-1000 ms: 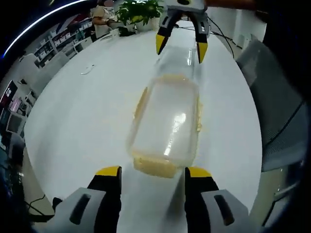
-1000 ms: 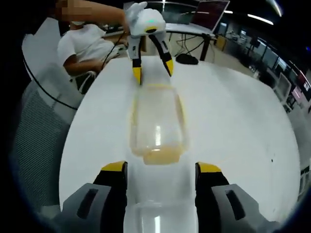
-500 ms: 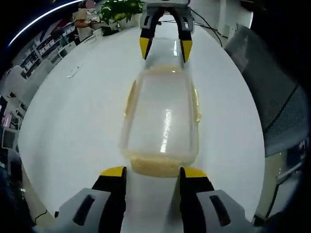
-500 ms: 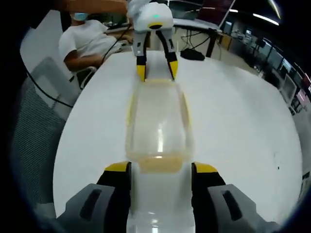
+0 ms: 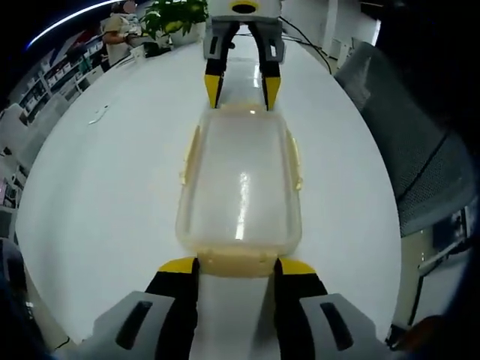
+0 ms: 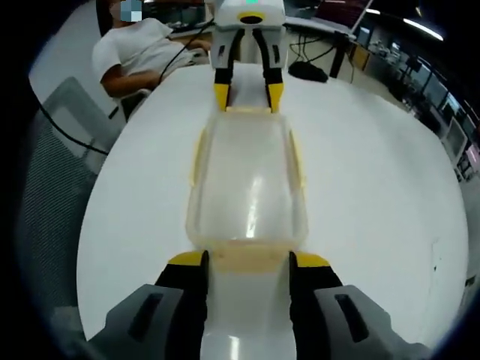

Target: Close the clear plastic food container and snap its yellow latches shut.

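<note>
The clear plastic container (image 5: pixel 240 187) lies lengthwise on the white table (image 5: pixel 112 187) with its lid on. Yellow side latches (image 5: pixel 190 154) flare outward along both long edges. In the left gripper view, my left gripper (image 5: pixel 238 268) is open, and its jaws stand either side of the near yellow end latch (image 5: pixel 237 262). My right gripper (image 5: pixel 238 86) is open at the far end. In the right gripper view, the container (image 6: pixel 247 187) runs away from my right gripper (image 6: pixel 248 261), whose jaws flank the end latch (image 6: pixel 247 255). The left gripper (image 6: pixel 245 94) stands at the opposite end.
A grey mesh chair (image 5: pixel 420 172) stands past the table edge on the right of the left gripper view. A potted plant (image 5: pixel 176 15) sits at the far end. A seated person (image 6: pixel 142 52) and another chair (image 6: pixel 52 157) are on the left of the right gripper view.
Both grippers have closed in on the container's two ends, so the end latches now sit between their jaws. Each gripper's jaw gap has narrowed a little. The container has stayed in place.
</note>
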The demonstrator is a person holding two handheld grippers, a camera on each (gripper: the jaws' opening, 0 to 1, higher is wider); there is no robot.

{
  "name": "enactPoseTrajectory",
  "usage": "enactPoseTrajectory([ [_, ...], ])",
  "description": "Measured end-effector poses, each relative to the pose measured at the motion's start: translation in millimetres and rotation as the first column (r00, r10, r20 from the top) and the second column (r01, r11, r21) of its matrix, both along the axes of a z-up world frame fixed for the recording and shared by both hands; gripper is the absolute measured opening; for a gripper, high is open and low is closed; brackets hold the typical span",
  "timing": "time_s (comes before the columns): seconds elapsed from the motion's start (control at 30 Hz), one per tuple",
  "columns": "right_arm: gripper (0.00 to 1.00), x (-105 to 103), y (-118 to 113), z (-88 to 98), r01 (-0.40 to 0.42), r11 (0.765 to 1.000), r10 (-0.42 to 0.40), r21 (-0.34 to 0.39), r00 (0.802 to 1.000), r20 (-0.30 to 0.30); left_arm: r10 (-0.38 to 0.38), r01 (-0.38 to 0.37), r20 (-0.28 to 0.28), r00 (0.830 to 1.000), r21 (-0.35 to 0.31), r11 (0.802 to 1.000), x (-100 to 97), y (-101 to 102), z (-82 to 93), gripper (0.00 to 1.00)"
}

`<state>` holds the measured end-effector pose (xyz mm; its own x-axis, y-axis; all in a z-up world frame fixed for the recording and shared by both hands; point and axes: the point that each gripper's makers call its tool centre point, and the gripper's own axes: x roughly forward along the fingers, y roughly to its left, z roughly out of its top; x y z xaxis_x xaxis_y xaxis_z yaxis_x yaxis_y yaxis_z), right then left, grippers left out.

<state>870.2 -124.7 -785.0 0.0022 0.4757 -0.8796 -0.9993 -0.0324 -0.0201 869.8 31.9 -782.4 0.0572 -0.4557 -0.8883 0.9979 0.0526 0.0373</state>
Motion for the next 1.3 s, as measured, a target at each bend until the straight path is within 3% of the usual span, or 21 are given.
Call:
enactPoseTrajectory([
  [0.17,0.39,-2.4,-2.2,-6.2,-0.006,0.999,0.006,-0.038,1.0,-0.006,-0.028,0.028,-0.012,1.0,-0.002,1.0,-0.8,-4.7,-0.6,0.35],
  [0.8,0.35,-5.0,-3.2,-4.4,-0.001,1.0,0.0,-0.028,1.0,-0.015,-0.026,0.026,-0.016,1.0,0.018,0.999,-5.5,-0.5,-0.1,0.32],
  [1.3,0.35,-6.8,-3.1,10.2,-0.013,1.0,0.013,-0.011,1.0,-0.004,-0.031,0.031,-0.015,0.999,0.037,0.999,-6.4,-0.1,13.8,0.32],
])
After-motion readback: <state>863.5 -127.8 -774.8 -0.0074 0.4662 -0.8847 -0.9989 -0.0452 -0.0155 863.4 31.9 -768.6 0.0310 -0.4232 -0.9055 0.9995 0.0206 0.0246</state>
